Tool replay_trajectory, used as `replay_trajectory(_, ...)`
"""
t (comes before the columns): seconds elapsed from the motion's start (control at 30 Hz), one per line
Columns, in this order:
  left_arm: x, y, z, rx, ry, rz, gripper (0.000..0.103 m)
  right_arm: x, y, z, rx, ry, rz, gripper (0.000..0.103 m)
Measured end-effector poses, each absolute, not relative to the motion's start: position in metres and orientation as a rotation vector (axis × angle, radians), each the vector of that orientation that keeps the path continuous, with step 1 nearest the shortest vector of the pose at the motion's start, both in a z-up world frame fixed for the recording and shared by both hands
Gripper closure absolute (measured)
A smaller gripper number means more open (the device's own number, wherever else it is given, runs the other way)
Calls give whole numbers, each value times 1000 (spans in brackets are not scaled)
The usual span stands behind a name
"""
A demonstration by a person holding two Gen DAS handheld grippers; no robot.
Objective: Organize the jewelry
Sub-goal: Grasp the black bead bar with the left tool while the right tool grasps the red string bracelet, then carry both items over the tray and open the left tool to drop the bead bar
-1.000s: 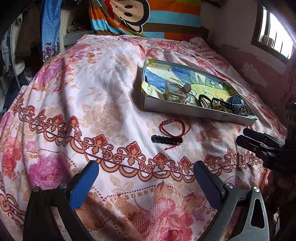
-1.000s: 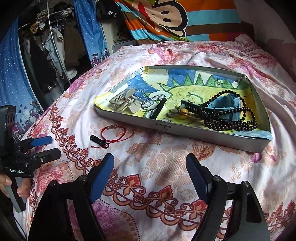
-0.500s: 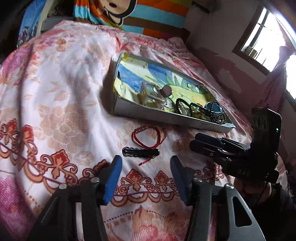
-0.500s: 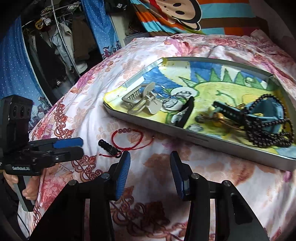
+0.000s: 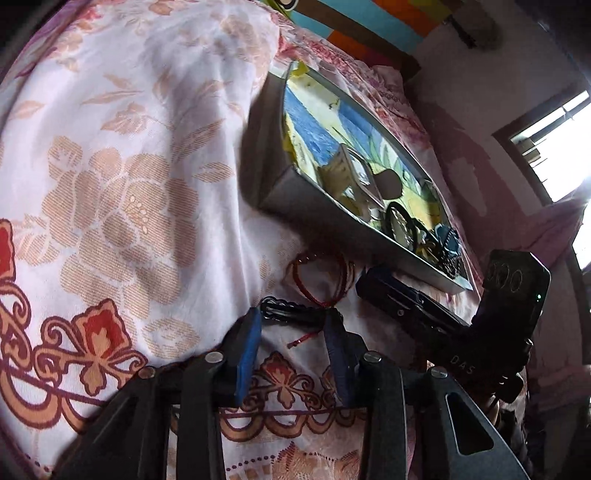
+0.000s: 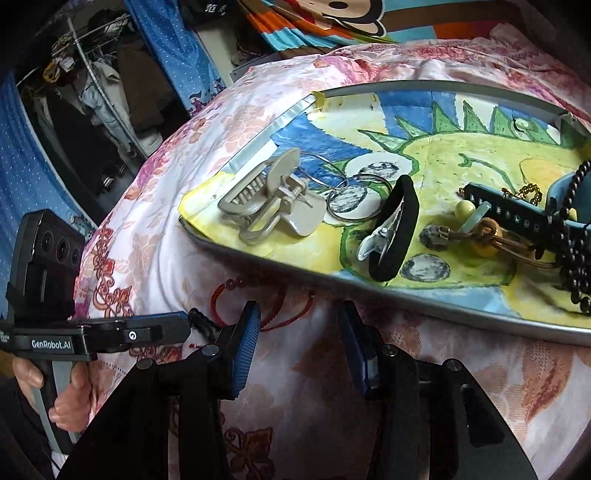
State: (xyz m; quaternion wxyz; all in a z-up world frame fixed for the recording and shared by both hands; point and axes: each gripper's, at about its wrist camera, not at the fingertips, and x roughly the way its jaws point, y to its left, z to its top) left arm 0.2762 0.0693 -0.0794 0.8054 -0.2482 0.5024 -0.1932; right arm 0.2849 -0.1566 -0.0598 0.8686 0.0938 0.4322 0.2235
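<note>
Floral bedspread [image 5: 122, 177] under metal tray [image 6: 443, 314]; wardrobe [image 6: 92, 122] behind

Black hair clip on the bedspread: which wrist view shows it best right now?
Left wrist: the black hair clip lies across the left gripper fingertips. In the right wrist view only its end peeks past the left gripper.

I see a bed under a pink-and-white floral bedspread [image 5: 122, 177]. Bright barred window [image 5: 554, 140] in a blotchy plastered wall [image 5: 461, 110]. Striped cartoon-monkey blanket [image 6: 332, 18] at the head; blue dotted curtain [image 6: 173, 48], hanging clothes rack [image 6: 103, 85].
</note>
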Motion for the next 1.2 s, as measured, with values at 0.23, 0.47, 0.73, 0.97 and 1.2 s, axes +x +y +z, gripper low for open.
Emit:
replay_trajectory(0.23,289,77,-94,-645,1118,-363,95,297,-146,-64,222,926,431,66)
replay_trajectory(0.47,291,73,-96,-648,1120,-377,95,300,-141,-67,166,961,404,85)
replay_trajectory(0.73,288,72,-93,-673,1112,-424,86,296,-149,-70,111,974,400,100)
replay_trajectory(0.97,297,56,-89,-641,1120,-428,80,278,-151,-65,10,950,368,100)
replay_trajectory(1.2,307,42,-88,-571,1123,-367,91,261,-157,-59,-32,926,353,100)
